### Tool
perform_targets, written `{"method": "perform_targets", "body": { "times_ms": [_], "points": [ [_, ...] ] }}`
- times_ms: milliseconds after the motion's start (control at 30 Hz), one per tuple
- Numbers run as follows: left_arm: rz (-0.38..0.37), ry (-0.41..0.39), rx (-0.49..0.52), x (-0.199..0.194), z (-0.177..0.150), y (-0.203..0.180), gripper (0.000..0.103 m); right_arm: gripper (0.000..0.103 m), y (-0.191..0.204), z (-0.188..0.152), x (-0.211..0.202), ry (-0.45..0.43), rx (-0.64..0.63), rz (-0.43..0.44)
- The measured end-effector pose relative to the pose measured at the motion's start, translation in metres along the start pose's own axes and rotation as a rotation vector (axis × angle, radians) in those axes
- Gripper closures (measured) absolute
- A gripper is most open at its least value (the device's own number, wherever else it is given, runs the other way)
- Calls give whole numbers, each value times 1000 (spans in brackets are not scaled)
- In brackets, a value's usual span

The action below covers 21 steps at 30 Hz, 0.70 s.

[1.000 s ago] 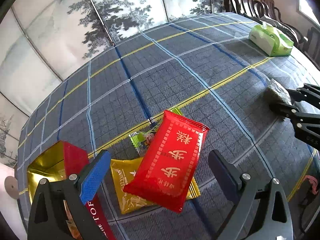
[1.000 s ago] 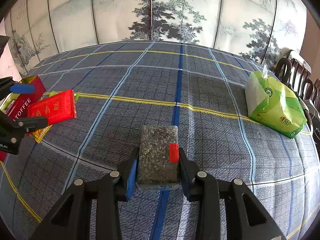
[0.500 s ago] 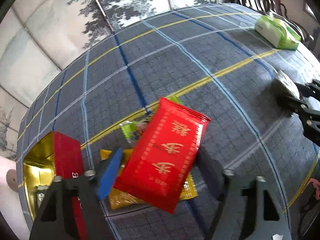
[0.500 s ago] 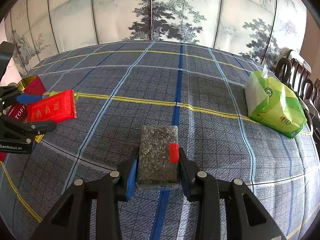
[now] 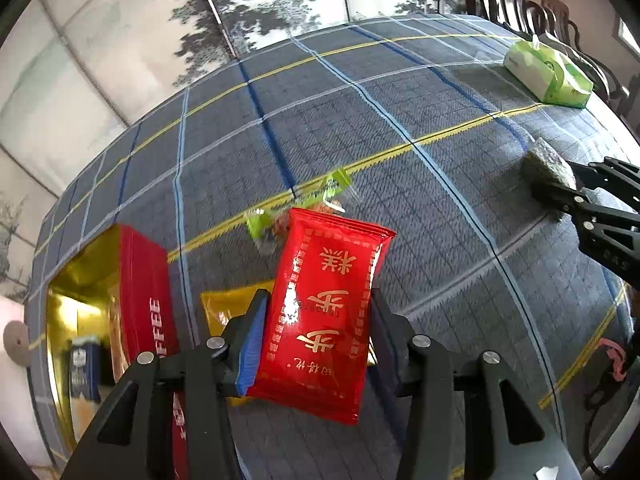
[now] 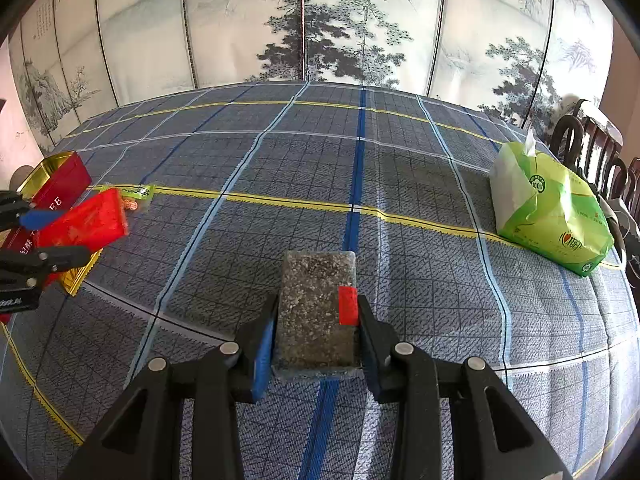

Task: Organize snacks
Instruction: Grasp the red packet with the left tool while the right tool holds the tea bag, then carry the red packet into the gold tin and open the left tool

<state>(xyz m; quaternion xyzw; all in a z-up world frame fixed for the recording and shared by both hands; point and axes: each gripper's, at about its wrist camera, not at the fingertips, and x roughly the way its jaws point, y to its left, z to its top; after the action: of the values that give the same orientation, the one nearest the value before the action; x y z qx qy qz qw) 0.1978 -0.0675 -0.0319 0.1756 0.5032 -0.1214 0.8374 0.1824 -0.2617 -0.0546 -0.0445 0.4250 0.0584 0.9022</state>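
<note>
My left gripper (image 5: 316,332) is shut on a red snack packet (image 5: 324,304) with gold characters, held above a yellow packet (image 5: 228,308) and near a small green packet (image 5: 320,200). A red toffee tin (image 5: 140,280) with a gold inside stands open at the left. My right gripper (image 6: 316,332) is shut on a grey speckled bar (image 6: 316,304) that rests on the tablecloth. The right wrist view shows the left gripper (image 6: 52,236), the red packet (image 6: 88,224) and the tin (image 6: 60,184) at far left. The bar also shows in the left wrist view (image 5: 548,168).
A green tissue pack (image 6: 548,208) lies at the table's right, also in the left wrist view (image 5: 548,76). The table has a blue plaid cloth (image 6: 320,160). A painted folding screen (image 6: 320,20) stands behind. Dark chairs (image 6: 592,148) stand at the right.
My left gripper has closed on the red packet and lifted it, shifting toward the tin. The right gripper and the bar have not moved.
</note>
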Motion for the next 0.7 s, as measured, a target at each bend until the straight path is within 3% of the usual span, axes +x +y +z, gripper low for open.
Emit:
{"method": "perform_targets", "body": {
  "times_ms": [700],
  "points": [
    [-58,-47,-163,-57,-31,12,60,67,1,0,0,0,-1,-1]
  ]
}}
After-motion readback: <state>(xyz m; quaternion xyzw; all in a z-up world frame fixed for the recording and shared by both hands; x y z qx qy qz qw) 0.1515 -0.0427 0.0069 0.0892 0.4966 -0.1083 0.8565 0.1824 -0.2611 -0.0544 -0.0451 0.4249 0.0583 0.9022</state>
